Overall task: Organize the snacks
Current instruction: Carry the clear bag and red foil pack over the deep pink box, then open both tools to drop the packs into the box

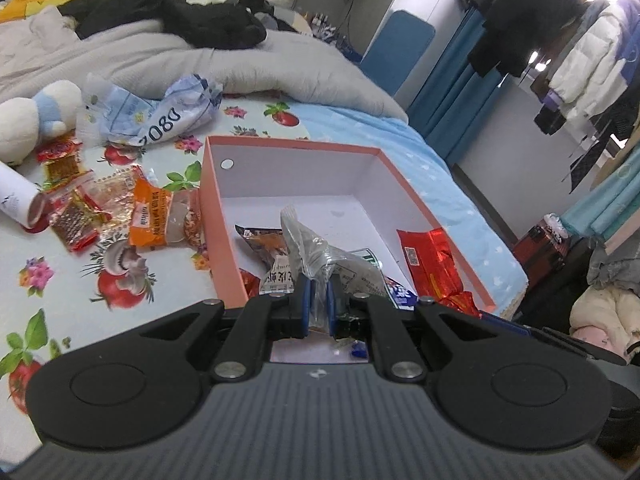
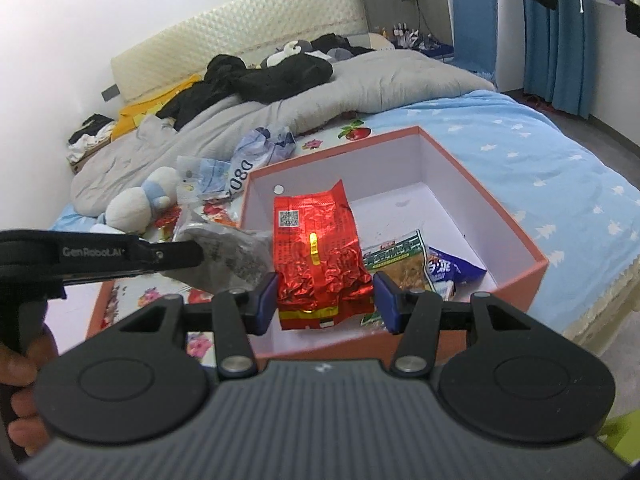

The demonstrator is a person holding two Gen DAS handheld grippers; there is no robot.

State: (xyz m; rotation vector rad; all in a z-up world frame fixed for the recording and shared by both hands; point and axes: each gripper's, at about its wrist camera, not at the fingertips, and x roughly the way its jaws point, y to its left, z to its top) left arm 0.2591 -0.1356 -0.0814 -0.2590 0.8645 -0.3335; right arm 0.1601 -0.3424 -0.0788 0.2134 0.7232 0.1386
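Observation:
My left gripper (image 1: 318, 300) is shut on a clear, greyish snack packet (image 1: 304, 248), holding it over the near left part of the pink box (image 1: 292, 142). In the right wrist view the left gripper (image 2: 180, 256) comes in from the left with that grey packet (image 2: 232, 256). My right gripper (image 2: 326, 306) is shut on a red foil packet (image 2: 316, 264), upright above the pink box (image 2: 520, 240). The red foil packet (image 1: 432, 264) also shows at the box's right side. A green packet (image 2: 396, 256) and a blue packet (image 2: 452, 270) lie inside the box.
Loose snacks lie on the floral cloth left of the box: an orange packet (image 1: 154, 216) and red packets (image 1: 76, 216). A plush toy (image 1: 36, 116), a crumpled blue-white bag (image 1: 160, 116) and a white tube (image 1: 16, 200) are nearby. The grey quilt (image 1: 240, 60) is behind.

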